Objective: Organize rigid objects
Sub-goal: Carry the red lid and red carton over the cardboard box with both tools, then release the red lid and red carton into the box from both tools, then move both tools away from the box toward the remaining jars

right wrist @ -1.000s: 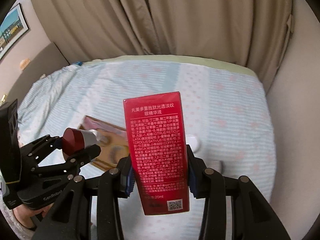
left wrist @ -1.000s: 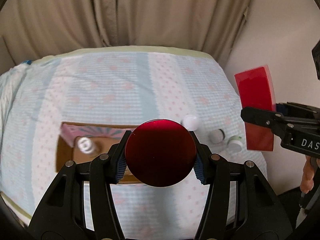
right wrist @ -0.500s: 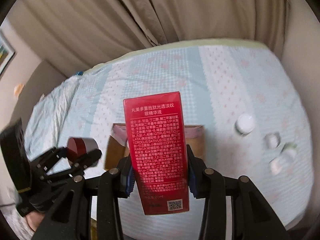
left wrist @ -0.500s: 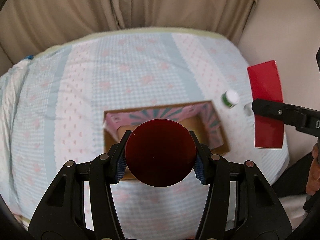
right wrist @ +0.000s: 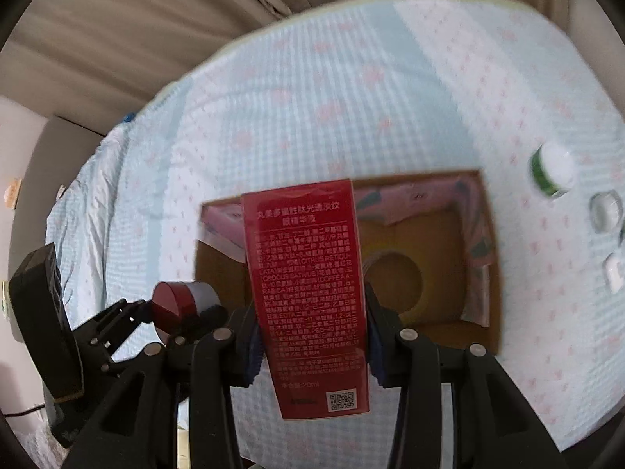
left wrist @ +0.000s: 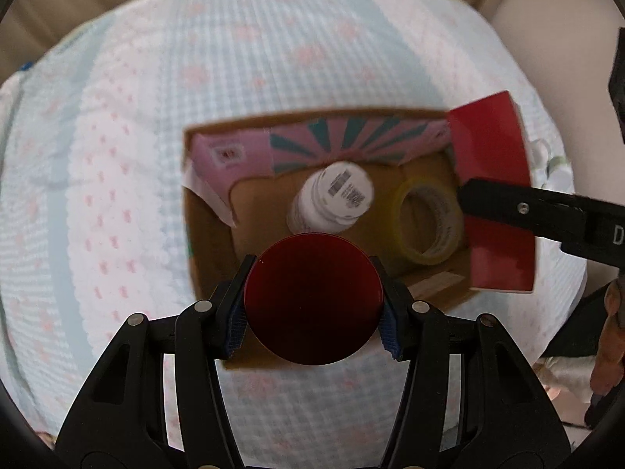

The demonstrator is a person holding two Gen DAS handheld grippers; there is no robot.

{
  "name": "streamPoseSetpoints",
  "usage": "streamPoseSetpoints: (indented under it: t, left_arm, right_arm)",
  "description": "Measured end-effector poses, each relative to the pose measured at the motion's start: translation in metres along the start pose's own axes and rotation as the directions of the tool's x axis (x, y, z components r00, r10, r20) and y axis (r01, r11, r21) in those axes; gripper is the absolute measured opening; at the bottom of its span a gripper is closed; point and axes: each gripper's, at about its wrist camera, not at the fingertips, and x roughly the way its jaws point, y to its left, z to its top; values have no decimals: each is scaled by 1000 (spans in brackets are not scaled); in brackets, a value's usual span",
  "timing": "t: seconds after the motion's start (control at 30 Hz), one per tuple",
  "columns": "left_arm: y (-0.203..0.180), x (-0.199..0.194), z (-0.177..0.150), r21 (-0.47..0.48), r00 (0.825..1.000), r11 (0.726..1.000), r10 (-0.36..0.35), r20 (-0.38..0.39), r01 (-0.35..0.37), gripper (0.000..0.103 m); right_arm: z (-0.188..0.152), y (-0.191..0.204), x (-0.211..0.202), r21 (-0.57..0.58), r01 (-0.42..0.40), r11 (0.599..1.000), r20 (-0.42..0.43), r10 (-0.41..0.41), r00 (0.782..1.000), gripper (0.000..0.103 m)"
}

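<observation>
My left gripper (left wrist: 312,308) is shut on a round dark red jar (left wrist: 312,299), held above the near edge of an open cardboard box (left wrist: 203,234). Inside the box lie a white bottle (left wrist: 332,199) and a roll of clear tape (left wrist: 427,221). My right gripper (right wrist: 310,346) is shut on a tall red carton (right wrist: 308,281) with white print, held over the same box (right wrist: 490,293). In the left wrist view the red carton (left wrist: 494,195) hangs over the box's right end. In the right wrist view the left gripper (right wrist: 156,314) with the red jar (right wrist: 175,305) shows at lower left.
The box sits on a bed with a pale blue and pink checked cover (left wrist: 117,156). Small jars lie on the cover right of the box: a green-sided one (right wrist: 552,170) and two clear ones (right wrist: 605,209). Beige curtains (right wrist: 156,19) hang behind the bed. A hand (left wrist: 607,348) shows at right.
Both grippers have come down and forward over the box, which now looks much larger and open from above. The jar and the carton stay gripped.
</observation>
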Motion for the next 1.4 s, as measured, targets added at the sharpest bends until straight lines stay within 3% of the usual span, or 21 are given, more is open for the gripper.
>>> streamPoseSetpoints:
  t: [0.2,0.4,0.43,0.47,0.5,0.57,0.6,0.87,1.4]
  left_arm:
    - [0,40,1,52,997,998,27,-71,-24,51]
    - [-7,46,1,91,994,995,41,-103,-32,51]
    - [-8,44,1,98,994,995,33,-103,-23,59]
    - [-11,41,0,110,995,994,17,-95,-7,91]
    - [-14,39,0,125,996,992,7,-85,3,102]
    - [-18,35,1,148,998,989,-10,-68,20,103]
    - [-20,35,1,156,998,988,-5,-69,16,103]
    - [-11,32,8,95,998,995,3,-68,3,103]
    - [-11,-46,-23,105,997,993,40,63,-46,103]
  right_arm:
    - [7,-20,56,103,-36,994,-95,46,994,39]
    - [17,-21,80,129,-66,989,-152,86,985,40]
    - [20,-21,81,128,-78,989,-150,97,984,41]
    - [22,-19,82,117,-78,990,-146,95,985,41]
    - [24,-18,82,110,-73,991,-149,89,985,47]
    - [27,-20,82,120,-35,992,-166,55,985,77]
    - [28,-22,81,120,-31,992,-162,50,986,103]
    - [23,-39,67,131,-37,991,-129,55,990,103]
    - [4,-20,11,43,-6,999,-15,7,1000,103]
